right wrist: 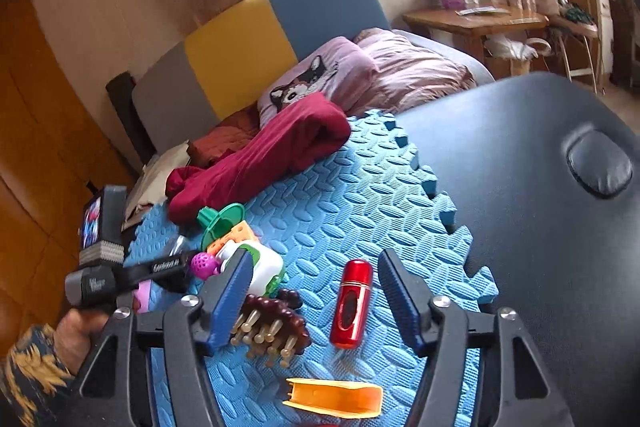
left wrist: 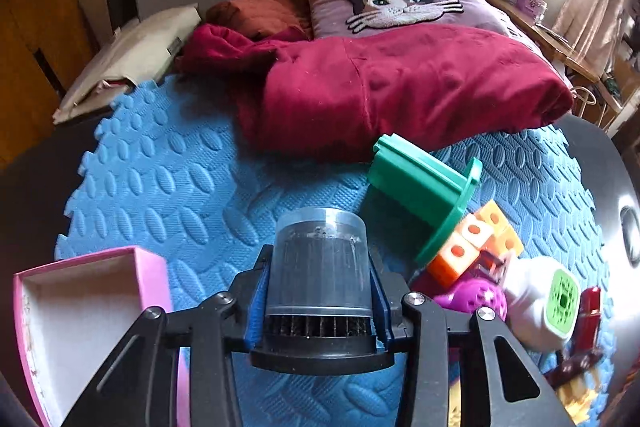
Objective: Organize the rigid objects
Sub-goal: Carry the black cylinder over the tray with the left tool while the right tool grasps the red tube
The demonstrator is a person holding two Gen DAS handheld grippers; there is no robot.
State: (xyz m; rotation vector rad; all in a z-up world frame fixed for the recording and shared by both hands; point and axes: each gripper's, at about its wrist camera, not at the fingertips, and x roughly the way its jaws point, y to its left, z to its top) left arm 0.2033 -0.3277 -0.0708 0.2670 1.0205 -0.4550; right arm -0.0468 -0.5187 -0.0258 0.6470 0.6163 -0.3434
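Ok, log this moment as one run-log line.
left claw: shut on clear filter cup | right claw: open, astride red cylinder | pink box: empty, left of cup

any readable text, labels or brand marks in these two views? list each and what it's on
None reads cleanly.
White lettering on the left gripper arm, seen from the right wrist: too blurred to read.
Pale mark on its grey handle: too small to read.
Boxes on the wooden desk: print too far to read.

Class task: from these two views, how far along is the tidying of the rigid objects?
Done: nothing; the pink box looks empty. In hand: the left gripper clamps a clear cylinder; the right gripper is open around a red bottle. Left: green funnel, comb, other toys.
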